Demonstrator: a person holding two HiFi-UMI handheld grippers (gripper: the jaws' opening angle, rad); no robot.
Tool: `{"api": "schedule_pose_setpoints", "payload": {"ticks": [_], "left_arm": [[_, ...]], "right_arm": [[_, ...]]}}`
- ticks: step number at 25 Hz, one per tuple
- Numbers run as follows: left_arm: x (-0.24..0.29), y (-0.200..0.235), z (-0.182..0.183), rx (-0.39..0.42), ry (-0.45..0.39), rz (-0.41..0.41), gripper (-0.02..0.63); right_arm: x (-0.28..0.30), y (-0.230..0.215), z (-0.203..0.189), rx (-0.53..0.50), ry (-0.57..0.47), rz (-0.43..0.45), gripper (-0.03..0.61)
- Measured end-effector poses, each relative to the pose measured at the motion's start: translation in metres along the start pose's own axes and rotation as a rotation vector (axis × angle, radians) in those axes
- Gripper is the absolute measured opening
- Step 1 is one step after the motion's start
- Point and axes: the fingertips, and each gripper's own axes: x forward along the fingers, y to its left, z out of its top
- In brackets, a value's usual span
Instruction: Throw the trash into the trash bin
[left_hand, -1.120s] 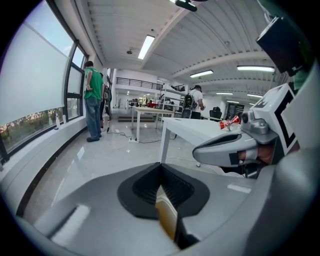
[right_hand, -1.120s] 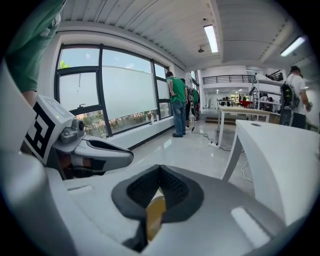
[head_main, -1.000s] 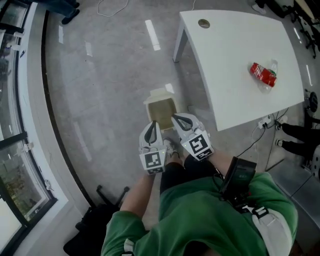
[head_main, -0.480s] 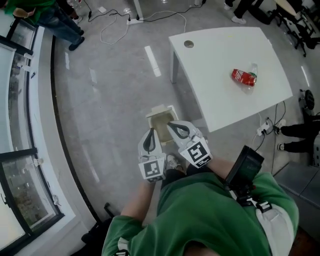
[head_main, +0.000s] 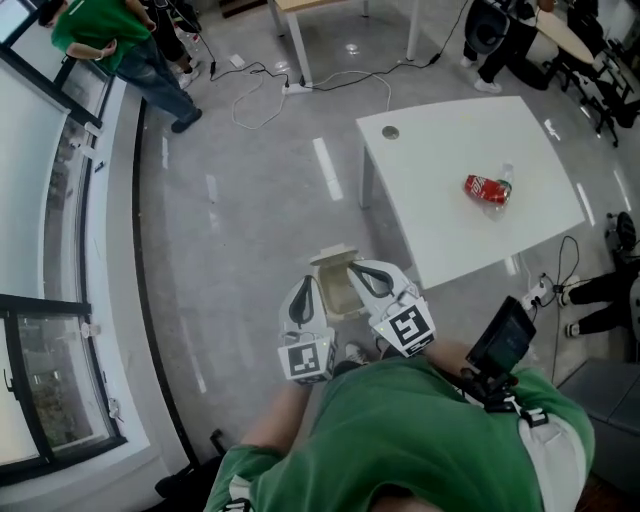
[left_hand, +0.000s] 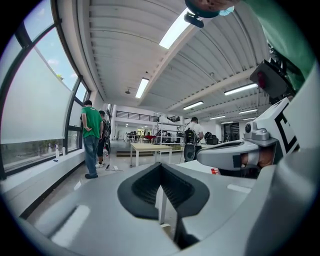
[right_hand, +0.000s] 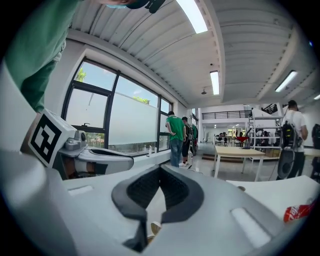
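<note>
The trash, a crushed red bottle (head_main: 488, 188), lies on the white table (head_main: 450, 235) at the right, far from both grippers. A small beige trash bin (head_main: 338, 262) with an open lid stands on the floor by the table's near corner. My left gripper (head_main: 306, 290) and right gripper (head_main: 360, 272) hang side by side over the bin, both shut and empty. The left gripper view shows its jaws (left_hand: 161, 166) closed and the right gripper (left_hand: 235, 156) beside them. In the right gripper view the closed jaws (right_hand: 161, 171) point level, with the red bottle (right_hand: 300, 212) at the lower right.
Cables (head_main: 300, 85) trail over the grey floor beyond the table. A person in green (head_main: 100, 30) stands by the window wall (head_main: 40, 250) at the far left. A wooden table (head_main: 320, 10) and seated people (head_main: 520, 20) are at the back.
Both grippers have risen together and now point nearly level. The head view has lifted too, showing more floor and the back of the room. The red bottle has not moved on the table.
</note>
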Motion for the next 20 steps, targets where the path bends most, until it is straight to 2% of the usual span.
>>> {"api": "schedule_pose_setpoints", "payload": {"ticks": [7,16,20], "left_arm": [[-0.013,0.002,0.024,0.013,-0.068,-0.03,0.005],[-0.028,-0.001,0.041,0.042,-0.069,-0.045,0.005],[-0.024,-0.006,0.047,0.036,-0.111,-0.078,0.005]], "right_arm": [[-0.012,0.0,0.024,-0.009,-0.041,-0.015,0.003],[-0.029,0.004,0.038,-0.026,-0.061,-0.034,0.003],[-0.029,0.004,0.041,-0.012,-0.064,-0.041,0.003]]}}
